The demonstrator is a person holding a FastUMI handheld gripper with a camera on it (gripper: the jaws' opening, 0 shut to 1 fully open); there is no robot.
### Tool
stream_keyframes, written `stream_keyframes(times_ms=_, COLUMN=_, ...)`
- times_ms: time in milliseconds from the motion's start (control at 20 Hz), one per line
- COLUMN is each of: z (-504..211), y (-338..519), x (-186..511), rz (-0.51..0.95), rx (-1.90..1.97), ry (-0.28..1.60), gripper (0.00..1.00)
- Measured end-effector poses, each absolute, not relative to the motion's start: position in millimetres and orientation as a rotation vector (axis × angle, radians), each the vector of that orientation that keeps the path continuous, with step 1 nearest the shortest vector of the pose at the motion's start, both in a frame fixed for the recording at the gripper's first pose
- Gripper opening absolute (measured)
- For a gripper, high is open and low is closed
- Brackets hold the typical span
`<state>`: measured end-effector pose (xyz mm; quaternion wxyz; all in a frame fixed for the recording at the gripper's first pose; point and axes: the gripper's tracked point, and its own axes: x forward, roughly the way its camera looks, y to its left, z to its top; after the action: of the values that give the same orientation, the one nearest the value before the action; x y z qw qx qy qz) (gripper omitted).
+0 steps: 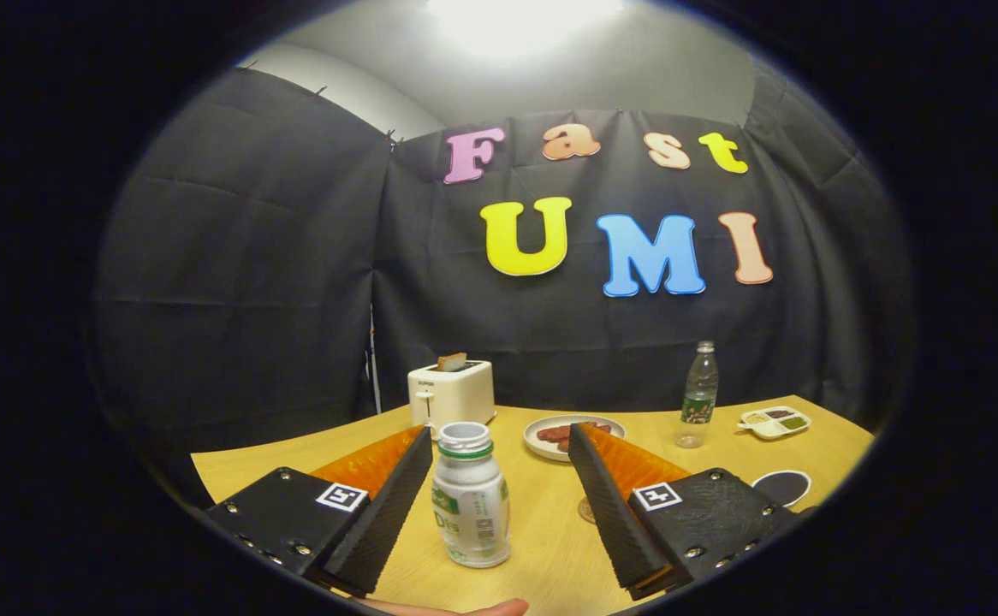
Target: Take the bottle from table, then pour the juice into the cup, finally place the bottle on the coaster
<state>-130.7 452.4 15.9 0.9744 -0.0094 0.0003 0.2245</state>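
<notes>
we see the gripper with its fingers spread wide apart, clamping nothing. the small uncapped bottle stands upright on the wooden table between the two fingers, nearer the left one, touching neither as far as we can tell. beyond the fingers sit a plate with food, a white toaster holding a slice, a clear water bottle and a small divided dish. a dark round coaster lies just beside the right finger
</notes>
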Motion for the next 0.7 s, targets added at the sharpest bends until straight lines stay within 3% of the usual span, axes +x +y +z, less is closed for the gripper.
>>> stream_keyframes(times_ms=700, z=-68, y=478, x=-87, rz=0.399, rx=-0.039, ry=0.134, gripper=0.97)
